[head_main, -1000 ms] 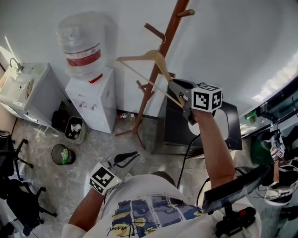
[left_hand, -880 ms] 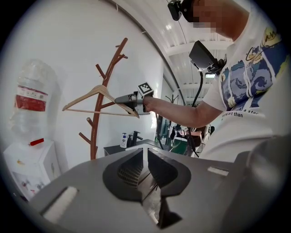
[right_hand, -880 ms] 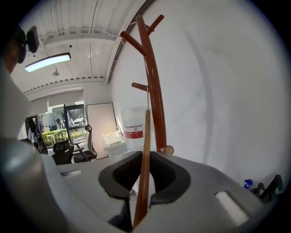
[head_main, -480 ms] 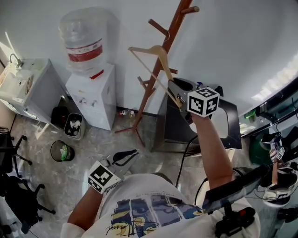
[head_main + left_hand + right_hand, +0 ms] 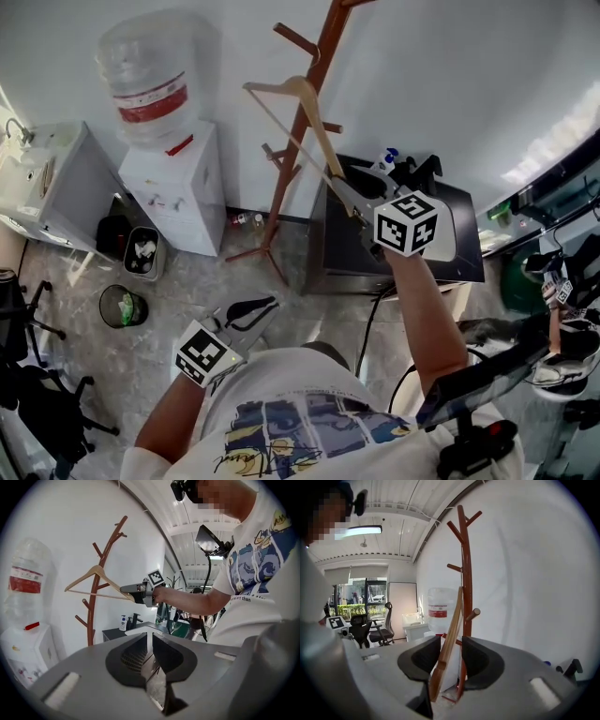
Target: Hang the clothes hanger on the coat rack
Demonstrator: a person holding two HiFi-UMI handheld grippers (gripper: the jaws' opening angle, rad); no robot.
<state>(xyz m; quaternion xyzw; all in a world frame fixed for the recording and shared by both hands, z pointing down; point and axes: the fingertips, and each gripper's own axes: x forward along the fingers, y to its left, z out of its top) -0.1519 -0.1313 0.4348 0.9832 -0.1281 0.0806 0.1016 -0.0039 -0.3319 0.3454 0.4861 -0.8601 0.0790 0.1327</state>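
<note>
A wooden clothes hanger [image 5: 319, 127] leans with its top against the brown coat rack [image 5: 284, 183], by a side peg; whether its hook rests on the peg is hidden. My right gripper [image 5: 352, 202] is at the hanger's lower right end. Its jaws are opening, and in the right gripper view the hanger [image 5: 450, 634] stands between them, against the left pad with a gap on the right, the rack [image 5: 466, 573] straight ahead. My left gripper [image 5: 258, 314] is held low near the person's body, shut and empty. From there the hanger [image 5: 96, 569] shows side-on.
A water dispenser [image 5: 178, 187] with a big bottle [image 5: 150, 84] stands left of the rack. A black cabinet [image 5: 347, 253] stands right of the rack's base, under my right arm. Bins [image 5: 122, 309] and an office chair [image 5: 28, 375] are on the floor at left.
My right gripper has dropped a little with the hanger's end, and its jaws have widened. The hanger's top now lies closer against the rack pole. The left gripper has stayed put.
</note>
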